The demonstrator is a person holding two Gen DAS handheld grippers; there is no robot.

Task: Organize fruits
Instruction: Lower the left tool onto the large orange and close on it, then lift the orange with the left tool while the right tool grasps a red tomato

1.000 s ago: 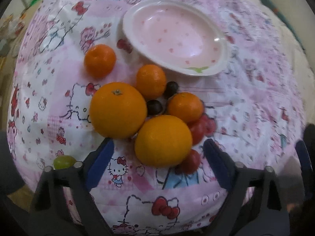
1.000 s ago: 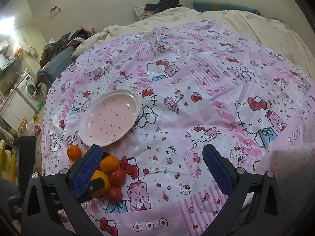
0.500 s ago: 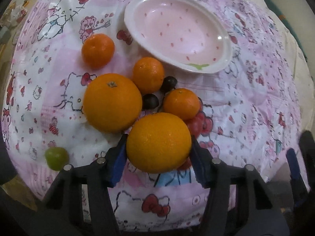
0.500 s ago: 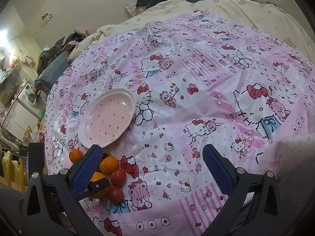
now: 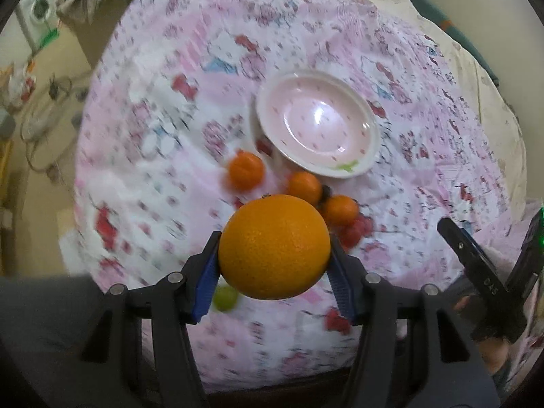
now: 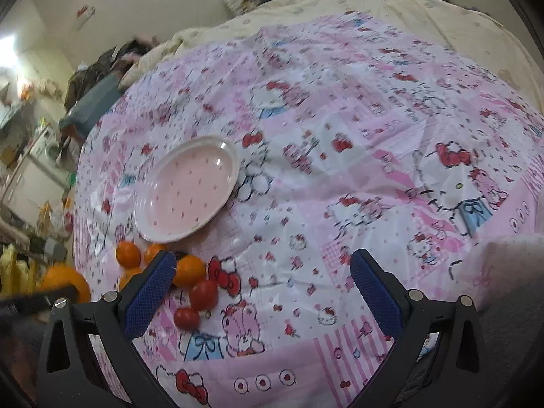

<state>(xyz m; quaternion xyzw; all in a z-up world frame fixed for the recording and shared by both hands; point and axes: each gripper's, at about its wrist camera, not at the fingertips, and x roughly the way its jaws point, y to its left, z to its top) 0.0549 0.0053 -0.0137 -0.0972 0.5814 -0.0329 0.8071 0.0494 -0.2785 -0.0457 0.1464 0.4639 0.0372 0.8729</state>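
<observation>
My left gripper [image 5: 273,265] is shut on a large orange [image 5: 273,248] and holds it lifted above the cloth; the orange also shows at the left edge of the right wrist view [image 6: 64,280]. Behind it lie small tangerines [image 5: 245,170], dark grapes, red tomatoes [image 5: 353,233] and a green grape [image 5: 225,298]. The pink dotted plate [image 5: 318,129] is empty beyond them. My right gripper [image 6: 261,289] is open and empty above the cloth, right of the tangerines [image 6: 190,270] and tomatoes [image 6: 203,294]. The plate [image 6: 187,187] lies ahead to its left.
A pink Hello Kitty cloth [image 6: 357,170] covers a bed with cream bedding [image 6: 425,13] behind. Clutter and a washing machine [image 5: 40,3] stand off the left side. The other gripper's black frame [image 5: 482,272] shows at the right of the left wrist view.
My left gripper closed on the front large orange and lifted it up and back from the fruit pile. The right gripper stayed open and shifted slightly.
</observation>
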